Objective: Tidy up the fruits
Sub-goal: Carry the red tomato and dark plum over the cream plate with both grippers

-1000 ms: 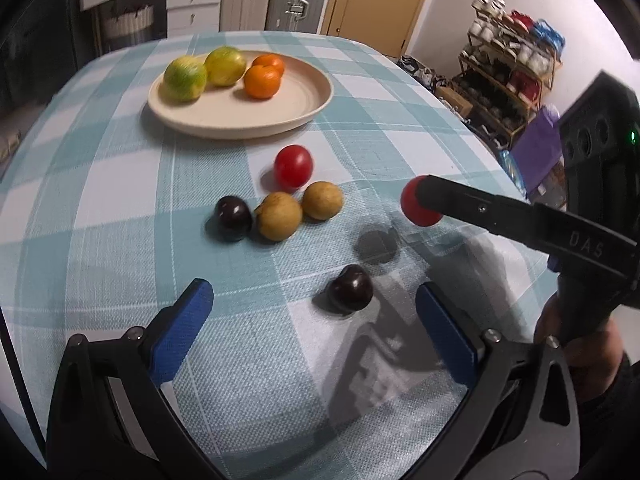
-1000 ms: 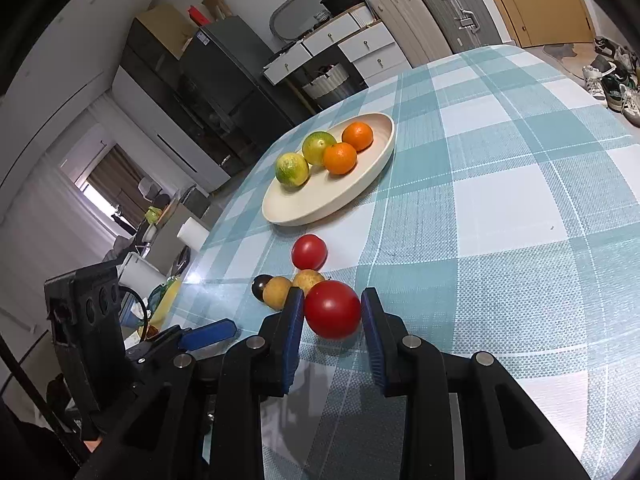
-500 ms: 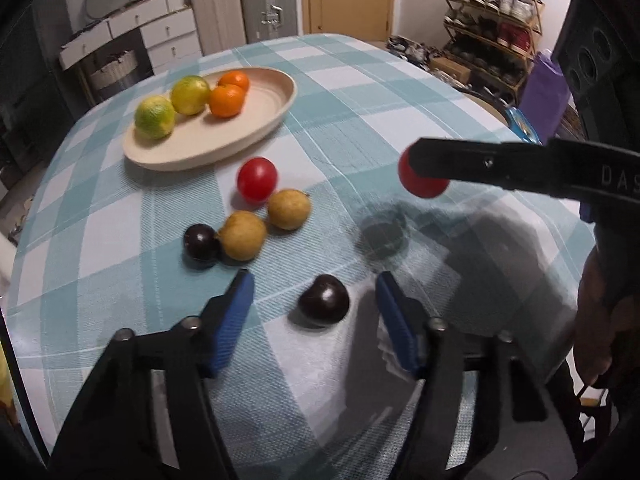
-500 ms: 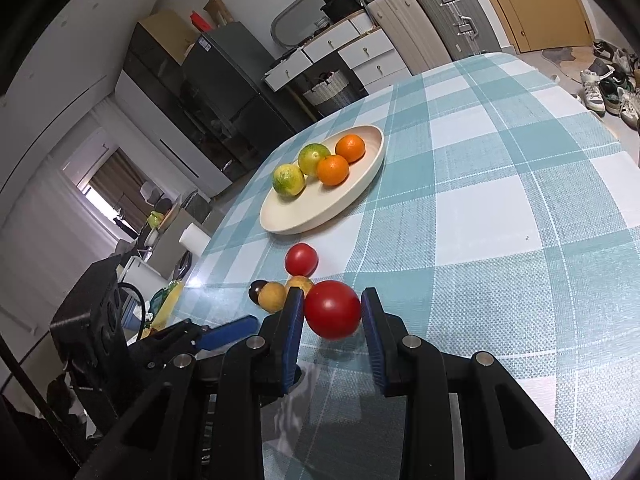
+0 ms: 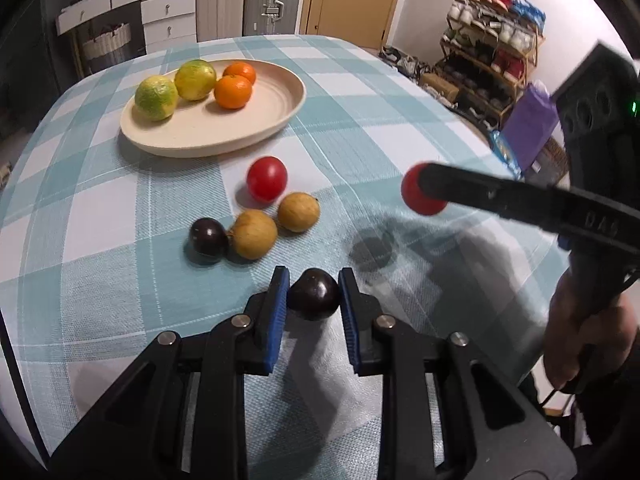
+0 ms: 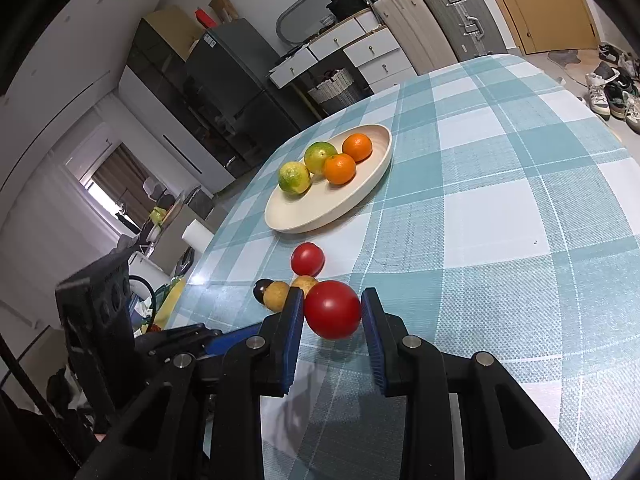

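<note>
Left gripper: jaws have just been closing and now clamp a dark plum, which sits on the checked cloth of the desk toward its near edge.

Right gripper: clamped on a red tomato, held clear above the cloth; its shadow falls on the desk below.

Loose fruit at mid-desk, between the plate and the gripped plum: a second red tomato, two tan round fruits touching each other, and a second dark plum touching the nearer tan fruit.

Cream oval plate, toward the far edge of the desk: holds two green-yellow citrus and two oranges, grouped at one end. The other end of the plate is bare.

A hand grips the right gripper's handle at the right edge of the desk.
</note>
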### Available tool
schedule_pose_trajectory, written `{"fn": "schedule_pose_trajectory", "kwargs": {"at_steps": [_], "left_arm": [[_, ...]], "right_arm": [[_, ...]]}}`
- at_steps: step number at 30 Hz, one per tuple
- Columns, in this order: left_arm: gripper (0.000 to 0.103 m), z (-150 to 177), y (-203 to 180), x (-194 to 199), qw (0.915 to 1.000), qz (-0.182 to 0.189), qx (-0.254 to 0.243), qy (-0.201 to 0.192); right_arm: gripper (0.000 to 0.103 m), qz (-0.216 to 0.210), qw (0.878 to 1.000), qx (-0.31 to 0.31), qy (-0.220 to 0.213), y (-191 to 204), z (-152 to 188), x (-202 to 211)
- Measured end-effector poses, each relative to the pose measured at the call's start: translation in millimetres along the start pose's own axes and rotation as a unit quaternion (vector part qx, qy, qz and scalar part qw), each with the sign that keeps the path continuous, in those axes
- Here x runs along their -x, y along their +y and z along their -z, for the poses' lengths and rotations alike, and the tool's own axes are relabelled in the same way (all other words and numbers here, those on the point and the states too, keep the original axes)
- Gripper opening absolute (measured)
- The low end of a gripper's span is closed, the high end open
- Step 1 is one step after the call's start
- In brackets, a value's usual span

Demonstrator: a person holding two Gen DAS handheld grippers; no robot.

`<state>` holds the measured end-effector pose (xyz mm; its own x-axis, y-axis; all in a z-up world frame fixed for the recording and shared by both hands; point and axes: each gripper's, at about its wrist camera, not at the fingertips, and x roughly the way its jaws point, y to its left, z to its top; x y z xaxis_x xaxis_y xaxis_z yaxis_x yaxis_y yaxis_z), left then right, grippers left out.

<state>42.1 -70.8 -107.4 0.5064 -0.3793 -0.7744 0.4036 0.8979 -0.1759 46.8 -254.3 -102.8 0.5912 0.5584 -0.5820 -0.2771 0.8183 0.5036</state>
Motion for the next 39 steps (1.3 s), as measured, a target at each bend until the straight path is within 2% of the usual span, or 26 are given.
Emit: {"fn": "schedule_pose_trajectory", "kwargs": {"at_steps": [4, 12, 17, 24, 30, 39], "left_arm": [[0.022, -8, 17, 11, 0.9992, 0.023, 0.029, -0.010], [0.022, -45, 46, 36, 0.9977, 0.009, 0.041, -0.053], [0.022, -78, 71, 35, 0.9967, -0.001, 0.058, -0.057], [0.023, -124, 102, 9, 0.9956, 0.005, 0.082, -0.045], [0.022, -148, 118, -23, 0.9948, 0.006, 0.096, -0.033], [0.023, -167, 126, -60, 0.9950, 0.004, 0.098, -0.019]], "right_arm": [[0.030, -0.004, 1.000, 0.009, 0.002, 6, -6, -4], [0.030, -0.022, 0.999, 0.029, 0.000, 21, -32, -15], [0.030, -0.043, 0.999, 0.032, 0.003, 28, -58, -29], [0.030, -0.055, 0.998, 0.022, 0.006, 24, -94, -55], [0.030, -0.060, 0.998, 0.012, 0.011, 19, -118, -79], [0.030, -0.029, 1.000, -0.003, 0.009, 0, -142, -108]]}}
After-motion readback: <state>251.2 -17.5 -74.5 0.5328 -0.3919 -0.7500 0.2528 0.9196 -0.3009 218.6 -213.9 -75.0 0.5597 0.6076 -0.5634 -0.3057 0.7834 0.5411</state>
